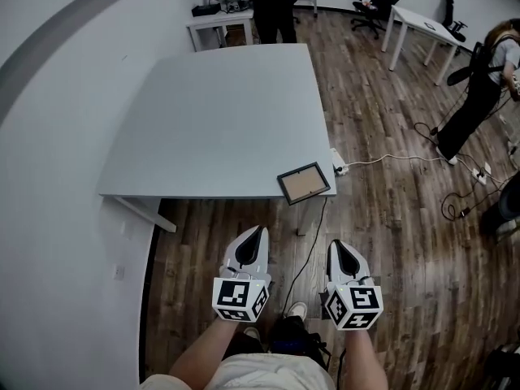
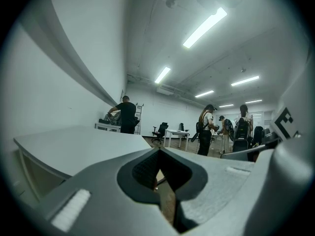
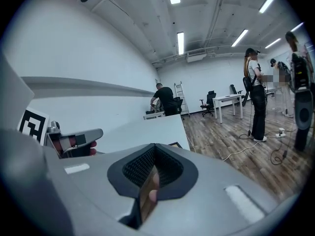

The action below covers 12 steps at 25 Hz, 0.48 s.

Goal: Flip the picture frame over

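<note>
Our left claw is closed. Its two jaws are pressed together and nothing is between them. Our right claw is closed too, and it holds nothing. We hold both claws side by side over the wooden floor, low in the head view. Both tips point toward the worktop. Each claw has a cube with black and white squares on its back end, close to our arms.

The picture frame is well apart from both claws. It lies flat on the near right corner of the grey worktop. It has a dark rim and a brown middle. One corner seems to poke a little over the near edge. In the right gripper view we see just a bit of the frame past the closed jaws.

The rest of the worktop is bare. A white power strip sits just beside the worktop's right edge, and a pale cable runs from it across the floor. A dark cable hangs down below the frame.

Farther away a person in dark clothes stands at a small white table. Another person stands at the right. A black office chair sits near a long white table.
</note>
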Motion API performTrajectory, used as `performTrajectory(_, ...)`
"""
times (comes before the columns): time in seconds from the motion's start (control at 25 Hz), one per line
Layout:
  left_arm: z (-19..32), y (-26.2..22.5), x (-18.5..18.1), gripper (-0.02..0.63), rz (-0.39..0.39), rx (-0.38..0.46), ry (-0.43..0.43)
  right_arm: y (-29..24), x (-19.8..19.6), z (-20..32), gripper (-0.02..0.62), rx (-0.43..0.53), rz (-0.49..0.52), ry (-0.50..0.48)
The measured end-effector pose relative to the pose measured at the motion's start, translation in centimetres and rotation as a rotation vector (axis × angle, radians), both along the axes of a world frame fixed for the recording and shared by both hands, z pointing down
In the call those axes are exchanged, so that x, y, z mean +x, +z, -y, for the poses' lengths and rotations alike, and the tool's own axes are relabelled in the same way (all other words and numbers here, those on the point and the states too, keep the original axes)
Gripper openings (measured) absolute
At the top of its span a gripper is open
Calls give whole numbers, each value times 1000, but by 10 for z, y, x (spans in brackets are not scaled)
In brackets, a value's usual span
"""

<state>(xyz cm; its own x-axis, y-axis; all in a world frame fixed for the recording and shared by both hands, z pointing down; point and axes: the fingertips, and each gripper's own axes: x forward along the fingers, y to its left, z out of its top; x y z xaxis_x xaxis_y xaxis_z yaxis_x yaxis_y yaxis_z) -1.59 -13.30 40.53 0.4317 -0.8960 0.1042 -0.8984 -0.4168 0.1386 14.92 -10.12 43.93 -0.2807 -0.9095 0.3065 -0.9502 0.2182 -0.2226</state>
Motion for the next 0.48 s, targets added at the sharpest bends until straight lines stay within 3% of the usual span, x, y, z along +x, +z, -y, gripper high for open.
performTrajectory(0.28,14,13,33,0,-10,15,-20,24,25,16,25,-39,7,-30)
performTrajectory(0.48,31,25,29,1,-11,17,-3,43,12,34,25,-85,62,-25)
